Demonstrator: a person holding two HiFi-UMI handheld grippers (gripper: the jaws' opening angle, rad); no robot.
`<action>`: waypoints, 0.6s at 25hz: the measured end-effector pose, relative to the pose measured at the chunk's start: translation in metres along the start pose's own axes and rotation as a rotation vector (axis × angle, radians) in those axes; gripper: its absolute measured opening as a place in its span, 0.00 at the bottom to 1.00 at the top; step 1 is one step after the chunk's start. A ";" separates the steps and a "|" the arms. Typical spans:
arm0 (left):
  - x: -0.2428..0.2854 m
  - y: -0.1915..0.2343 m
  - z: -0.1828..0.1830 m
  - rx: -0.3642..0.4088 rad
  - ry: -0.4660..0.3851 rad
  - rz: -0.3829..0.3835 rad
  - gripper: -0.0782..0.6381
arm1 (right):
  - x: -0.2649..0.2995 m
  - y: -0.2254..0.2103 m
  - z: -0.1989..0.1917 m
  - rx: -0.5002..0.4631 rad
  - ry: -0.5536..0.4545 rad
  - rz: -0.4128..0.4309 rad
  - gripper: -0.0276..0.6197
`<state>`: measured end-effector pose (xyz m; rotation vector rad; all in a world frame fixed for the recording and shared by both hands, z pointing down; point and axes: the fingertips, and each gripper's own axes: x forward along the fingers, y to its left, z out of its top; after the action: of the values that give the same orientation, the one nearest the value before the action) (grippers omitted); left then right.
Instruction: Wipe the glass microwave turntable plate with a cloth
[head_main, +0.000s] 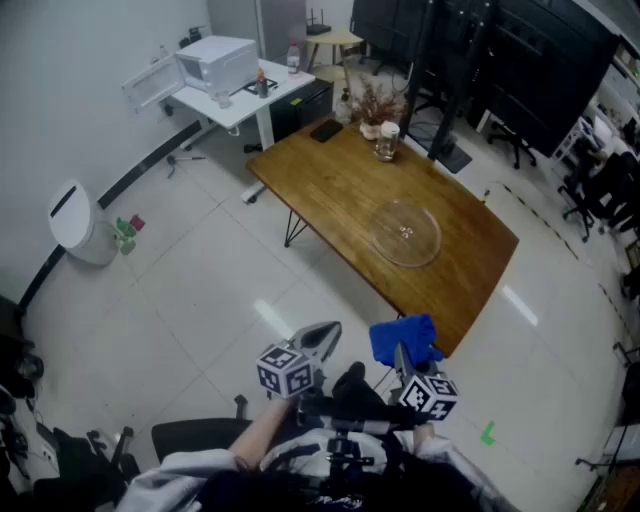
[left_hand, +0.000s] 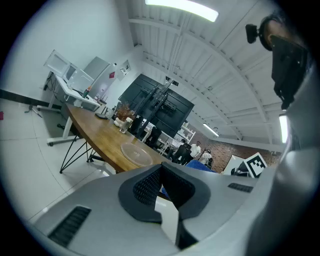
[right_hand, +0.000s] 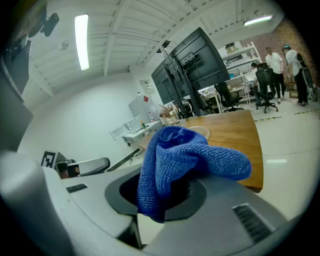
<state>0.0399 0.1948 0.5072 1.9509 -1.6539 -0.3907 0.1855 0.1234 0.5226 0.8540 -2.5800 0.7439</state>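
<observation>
The round glass turntable plate (head_main: 405, 232) lies flat on the wooden table (head_main: 335, 185), toward its near right end. Both grippers hang over the floor short of the table's near corner, well away from the plate. My right gripper (head_main: 405, 352) is shut on a bunched blue cloth (head_main: 402, 338), which bulges up from its jaws in the right gripper view as cloth (right_hand: 185, 155), with the plate (right_hand: 200, 131) far beyond. My left gripper (head_main: 318, 340) is shut with nothing in it. The left gripper view shows the plate (left_hand: 136, 153) ahead on the table (left_hand: 95, 130).
A glass jar (head_main: 386, 143), a vase of dried flowers (head_main: 370, 112) and a dark flat item (head_main: 326, 130) sit at the table's far end. A white microwave (head_main: 215, 62) with its door open stands on a white desk. White bin (head_main: 75, 222) at left. People (right_hand: 280, 62) stand far off.
</observation>
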 end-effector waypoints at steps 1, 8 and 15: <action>0.001 0.007 0.000 -0.004 0.017 -0.002 0.11 | 0.006 -0.001 -0.002 0.017 -0.001 -0.010 0.15; 0.029 0.066 0.010 -0.074 0.084 0.017 0.11 | 0.067 -0.018 -0.003 0.048 0.046 -0.031 0.15; 0.113 0.102 0.044 -0.111 0.091 0.029 0.11 | 0.146 -0.060 0.072 0.017 0.043 -0.001 0.15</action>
<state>-0.0445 0.0657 0.5449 1.8342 -1.5677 -0.3692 0.1010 -0.0252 0.5523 0.8355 -2.5389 0.7770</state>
